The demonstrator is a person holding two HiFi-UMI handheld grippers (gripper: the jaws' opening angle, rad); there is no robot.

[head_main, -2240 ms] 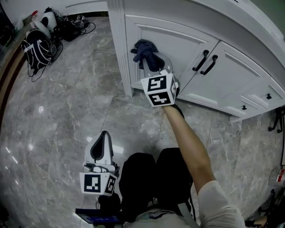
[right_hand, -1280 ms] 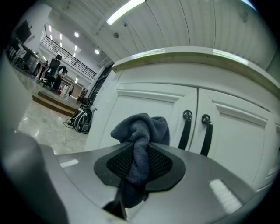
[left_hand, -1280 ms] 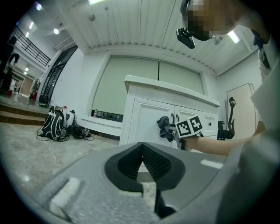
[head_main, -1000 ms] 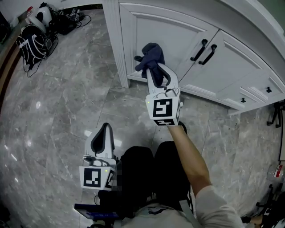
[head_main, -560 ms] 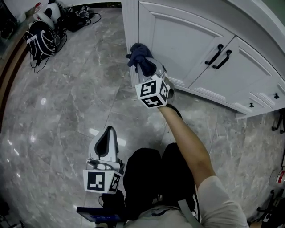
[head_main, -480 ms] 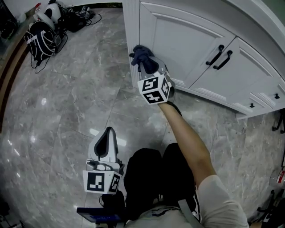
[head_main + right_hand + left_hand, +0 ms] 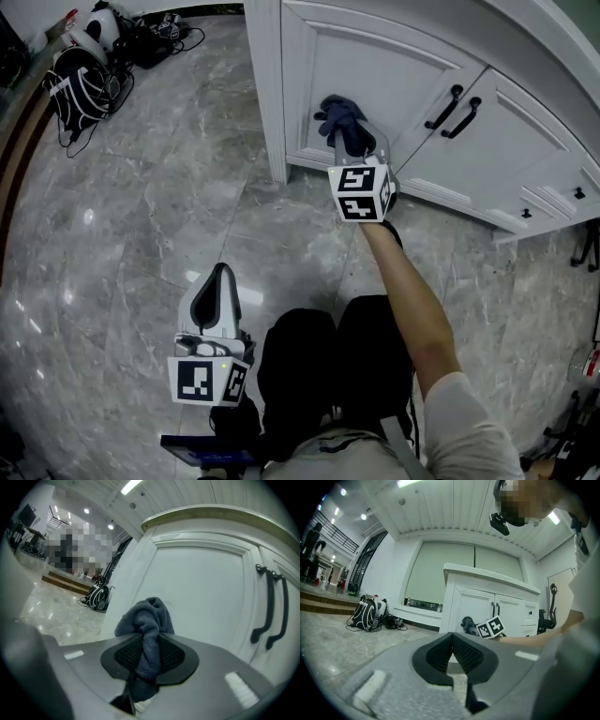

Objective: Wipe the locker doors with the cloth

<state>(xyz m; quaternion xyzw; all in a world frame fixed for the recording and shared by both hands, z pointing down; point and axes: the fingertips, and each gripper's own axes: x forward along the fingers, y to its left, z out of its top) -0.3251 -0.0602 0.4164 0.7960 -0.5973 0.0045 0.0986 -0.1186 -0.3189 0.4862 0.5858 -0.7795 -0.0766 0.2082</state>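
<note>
Dark blue terry cloth [image 7: 149, 616]: soft, light, floppy, probably grippy. My right gripper [image 7: 354, 142] is clamped on it mid-bunch, good hold, wad poking past tips. White panelled locker door [image 7: 201, 597] dead ahead of wad; can't tell contact. Left gripper [image 7: 452, 644] pinched together, empty.

Your cloth [image 7: 149, 620] is a soft, nubby dark fabric, matt; the pads [image 7: 173, 654] of your right gripper [image 7: 149, 645] closed on it are black and cross-hatched, its shell matt grey plastic by the look. The locker door [image 7: 201, 597] is smooth white paint with a faint sheen, its handles [image 7: 269, 606] dark and satiny; the floor [image 7: 141, 216] is polished grey veined stone, glossy.
</note>
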